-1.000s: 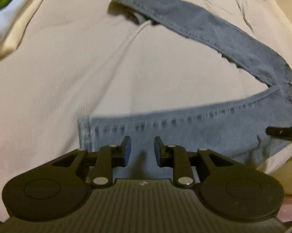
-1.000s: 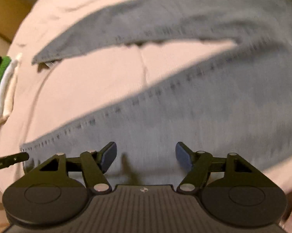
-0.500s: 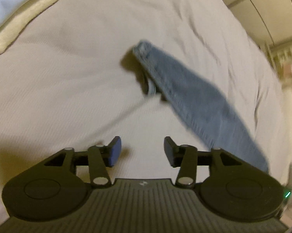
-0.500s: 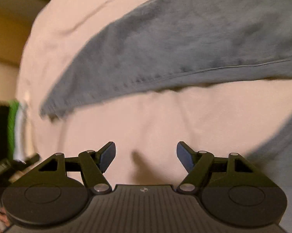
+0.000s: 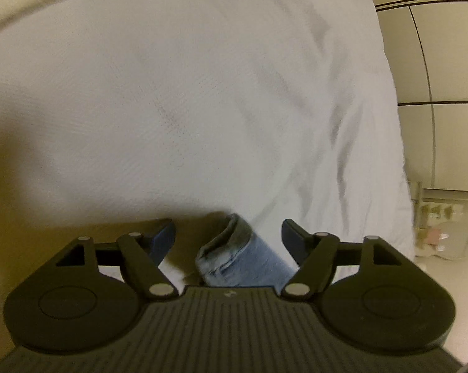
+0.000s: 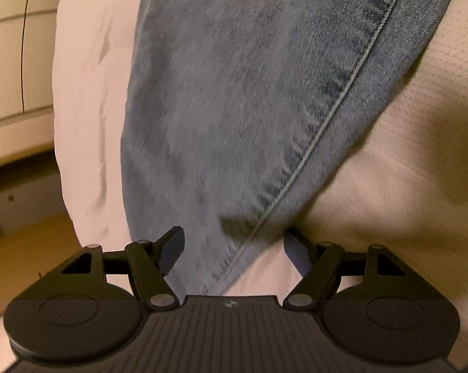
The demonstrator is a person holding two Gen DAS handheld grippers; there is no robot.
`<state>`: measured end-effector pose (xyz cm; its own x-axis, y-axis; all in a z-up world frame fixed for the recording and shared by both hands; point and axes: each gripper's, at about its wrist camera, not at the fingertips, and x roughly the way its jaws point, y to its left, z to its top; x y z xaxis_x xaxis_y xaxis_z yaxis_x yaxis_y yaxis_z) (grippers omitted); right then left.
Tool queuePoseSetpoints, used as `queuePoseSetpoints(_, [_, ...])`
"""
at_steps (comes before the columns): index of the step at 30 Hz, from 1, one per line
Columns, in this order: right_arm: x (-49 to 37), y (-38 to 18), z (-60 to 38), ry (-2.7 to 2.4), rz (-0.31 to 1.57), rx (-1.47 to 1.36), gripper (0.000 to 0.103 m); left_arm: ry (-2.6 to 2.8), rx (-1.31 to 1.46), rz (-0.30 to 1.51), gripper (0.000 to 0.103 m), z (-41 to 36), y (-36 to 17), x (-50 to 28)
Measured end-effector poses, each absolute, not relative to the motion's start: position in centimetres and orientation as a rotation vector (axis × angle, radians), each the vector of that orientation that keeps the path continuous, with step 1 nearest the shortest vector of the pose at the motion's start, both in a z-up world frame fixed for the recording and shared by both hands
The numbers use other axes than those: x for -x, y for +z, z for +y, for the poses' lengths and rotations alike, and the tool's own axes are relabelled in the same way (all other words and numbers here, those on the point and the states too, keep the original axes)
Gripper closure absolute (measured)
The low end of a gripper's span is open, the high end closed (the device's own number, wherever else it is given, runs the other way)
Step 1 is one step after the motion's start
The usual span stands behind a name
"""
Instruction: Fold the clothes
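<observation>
Below, faded denim jeans [image 6: 234,108] on waffle-weave bedcover [image 5: 187,93], rolled hem [image 5: 224,245], both tools [image 5: 227,236] [image 6: 234,242] apart.

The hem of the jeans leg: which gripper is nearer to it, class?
Left. The left gripper is open with the hem between its fingers. The right gripper is open over the jeans along the leg seam; no hem shows there.

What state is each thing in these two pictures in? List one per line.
Left gripper: open, jaws either side of the hem.
Right gripper: open, over the seam.
Jeans: unfolded, lying flat on the bed.
Jeans hem: rumpled, not gripped.
Bedsheet: spread out, lightly wrinkled.
</observation>
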<state>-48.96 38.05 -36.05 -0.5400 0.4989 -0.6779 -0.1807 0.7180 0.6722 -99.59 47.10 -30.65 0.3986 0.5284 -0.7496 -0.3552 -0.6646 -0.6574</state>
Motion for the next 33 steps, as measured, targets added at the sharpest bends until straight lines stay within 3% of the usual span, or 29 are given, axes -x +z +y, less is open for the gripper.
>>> queuePoseSetpoints(2, [48.7, -36.1, 37.9, 0.869, 1.947, -0.262, 0.053, 1.289, 1.881, -0.194, 0.084, 47.7, -31.6, 99.3])
queuePoseSetpoints(3, [48.5, -36.0, 37.9, 0.865, 1.939, -0.250, 0.072, 1.266, 1.888, -0.201, 0.096, 47.9, -31.7, 99.1])
queuePoseSetpoints(4, [48.2, -35.8, 37.8, 0.869, 1.933, -0.249, 0.090, 1.235, 1.871, -0.216, 0.096, 48.2, -31.4, 98.9])
queuePoseSetpoints(5, [48.0, -35.5, 37.6, 0.886, 1.929, -0.269, 0.093, 1.212, 1.825, -0.217, 0.096, 48.6, -30.5, 98.6])
queuePoseSetpoints(9, [47.4, -31.8, 37.3, 1.066, 1.872, -0.348, 0.094, 1.058, 1.436, -0.225, 0.096, 50.2, -21.1, 96.0])
queuePoseSetpoints(12, [47.1, -29.1, 36.4, 1.167, 1.840, -0.344, 0.094, 0.969, 1.128, -0.132, 0.096, 48.1, -14.5, 93.1])
queuePoseSetpoints(13, [47.0, -28.6, 36.2, 1.175, 1.838, -0.299, 0.091, 0.941, 1.020, -0.092, 0.094, 47.2, -12.4, 92.1])
queuePoseSetpoints(15, [47.2, -28.1, 36.1, 1.178, 1.834, -0.180, 0.072, 1.005, 0.969, 0.034, 0.092, 46.0, -12.2, 91.3])
queuePoseSetpoints(17, [48.1, -28.5, 35.8, 1.174, 1.846, -0.077, 0.032, 1.139, 1.128, 0.128, 0.090, 46.1, -16.5, 92.8])
queuePoseSetpoints(22, [50.4, -29.1, 33.7, 1.173, 1.862, 0.224, 0.031, 1.462, 1.361, 0.426, 0.090, 45.5, -25.9, 95.7])
queuePoseSetpoints(28, [50.6, -27.2, 28.7, 1.182, 1.650, 0.573, 0.032, 1.402, 1.301, 0.553, 0.084, 41.8, -25.5, 93.0])
queuePoseSetpoints(33, [48.0, -25.4, 23.0, 1.099, 1.484, 0.633, 0.032, 1.238, 1.259, 0.684, 0.084, 37.6, -25.4, 88.7])
